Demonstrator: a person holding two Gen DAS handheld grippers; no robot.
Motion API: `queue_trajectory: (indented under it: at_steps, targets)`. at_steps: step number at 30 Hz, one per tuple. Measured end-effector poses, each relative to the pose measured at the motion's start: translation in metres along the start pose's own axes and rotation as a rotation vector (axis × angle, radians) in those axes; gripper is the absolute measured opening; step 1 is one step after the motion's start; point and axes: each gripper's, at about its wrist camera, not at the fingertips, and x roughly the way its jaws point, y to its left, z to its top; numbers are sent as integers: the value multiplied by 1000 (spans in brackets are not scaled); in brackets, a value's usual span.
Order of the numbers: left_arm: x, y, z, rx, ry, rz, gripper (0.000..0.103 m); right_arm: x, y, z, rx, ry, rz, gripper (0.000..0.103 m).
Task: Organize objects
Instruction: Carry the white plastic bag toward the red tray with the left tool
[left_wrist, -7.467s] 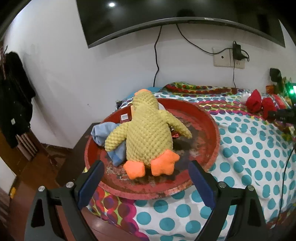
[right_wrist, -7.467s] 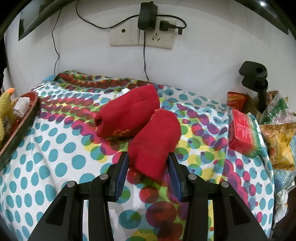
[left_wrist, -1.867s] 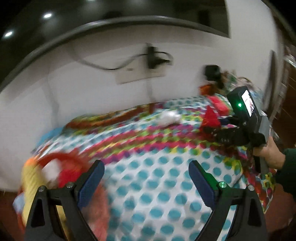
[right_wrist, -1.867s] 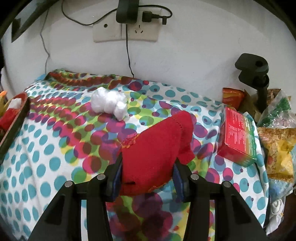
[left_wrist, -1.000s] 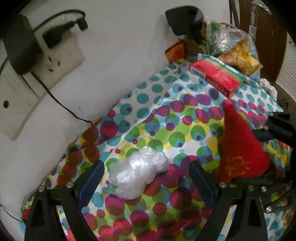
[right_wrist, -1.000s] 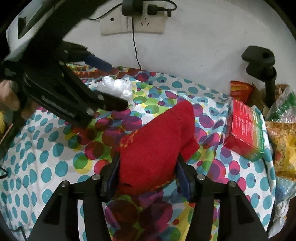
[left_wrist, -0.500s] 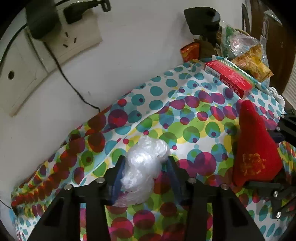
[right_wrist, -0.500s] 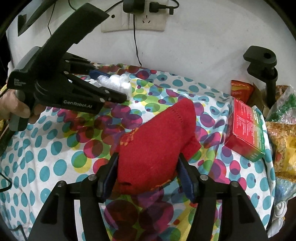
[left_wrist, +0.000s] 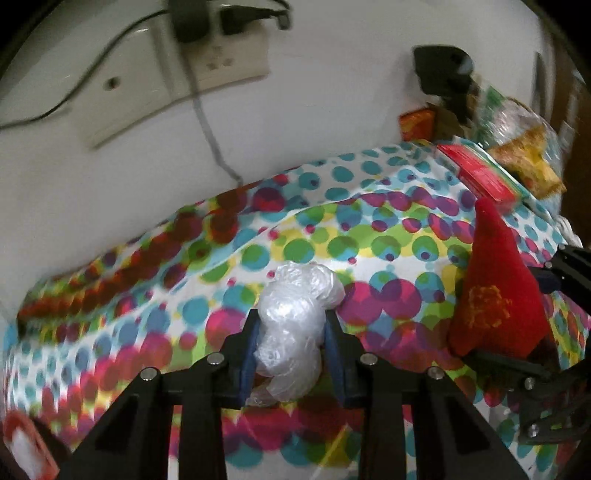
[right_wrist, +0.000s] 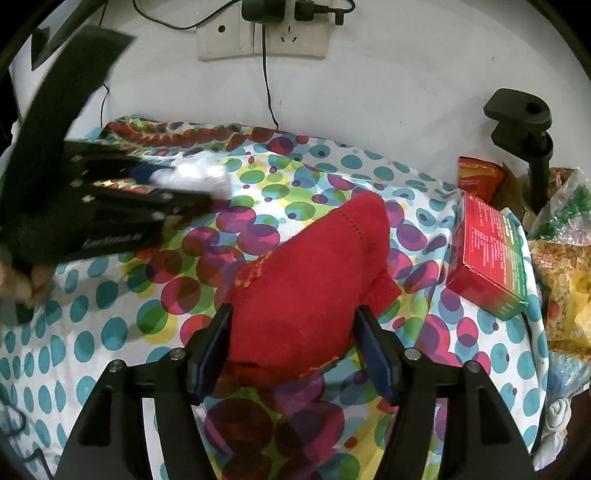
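Our left hand-held gripper (left_wrist: 291, 354) is clenched on the plastic wad (left_wrist: 293, 325), which sits between its fingers just above the spotted cloth (left_wrist: 147, 332) on the worktop. We judge the wad nearly weightless, crinkly and slick: it squashes instead of resisting, so the blue pads need to bite across its thick middle, where they sit now, not on a loose lobe that could slide free. The rounded end bulges out beyond the fingertips.

To the right of that gripper, our right hand-held gripper (right_wrist: 291, 350) grips the red sock (right_wrist: 310, 280) across its lower end, the rest of it sloping away ahead of the fingers. We judge it soft, light and grippy; knit fabric sags, so a hold across the bulky folded part suits it. Farther right of this gripper, a red box (right_wrist: 487, 254) lies near the snack bags (right_wrist: 565, 258).
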Motion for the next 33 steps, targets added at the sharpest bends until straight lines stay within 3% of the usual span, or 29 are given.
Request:
queue_trajectory:
  at_steps: [5,9,14,17,20,21,33]
  targets:
    - [-13,1,-19,-128,11,68,33,2,0,1,3,5,-11,65]
    - [-15,0,-26,-155,13,125,33,1,3,1,5,7,-10,65]
    - [-16,13,-33,-262,13,101,33,1,3,1,4,8,-12,65]
    - [-16,13,-34,-262,10,98,33,1,3,0,6,8,-9,65]
    - [-18,14,-34,-264,1,92,33,-2,6,0,-10,-8,-26,46]
    - [-19,13,-34,-265,-5,94,32,-2,9,0,-20,-10,-34,45]
    - [-22,12,-38,-278,2,102,32,-3,13,1,-36,-11,-47,43]
